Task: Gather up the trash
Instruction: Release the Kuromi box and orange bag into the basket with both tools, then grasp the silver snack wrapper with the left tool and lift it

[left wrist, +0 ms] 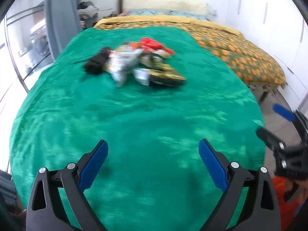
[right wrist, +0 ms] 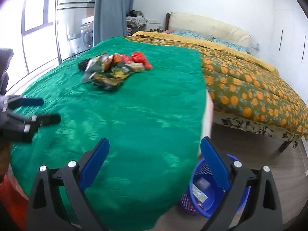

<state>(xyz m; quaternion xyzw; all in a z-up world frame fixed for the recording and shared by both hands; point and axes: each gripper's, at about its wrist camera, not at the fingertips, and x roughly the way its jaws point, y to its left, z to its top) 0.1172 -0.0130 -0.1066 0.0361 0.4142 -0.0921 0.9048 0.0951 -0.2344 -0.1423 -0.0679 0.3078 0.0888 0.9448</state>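
In the left wrist view, the left gripper hovered over the near part of a green blanket spread on a bed. Its blue-padded jaws stood wide apart with nothing between them. The pile of trash, blurred, lay well ahead toward the far edge of the green blanket: a black item at its left, silvery and white wrappers in the middle, a red wrapper at the back, and a dark packet with gold print at the front right. Beyond the green blanket ran an orange-patterned quilt and a cream headboard. The right gripper showed at the right edge of this view, off the bed's right side, its jaws spread and empty.

In the right wrist view, the right gripper hung over the near right edge of the green blanket, jaws wide open and holding nothing. The pile of trash sat well away, near the blanket's far left part. Below the right jaw, on the wooden floor beside the bed, stood a blue basket with a few wrappers inside. The left gripper reached in from the left edge, above the blanket, jaws parted and empty.
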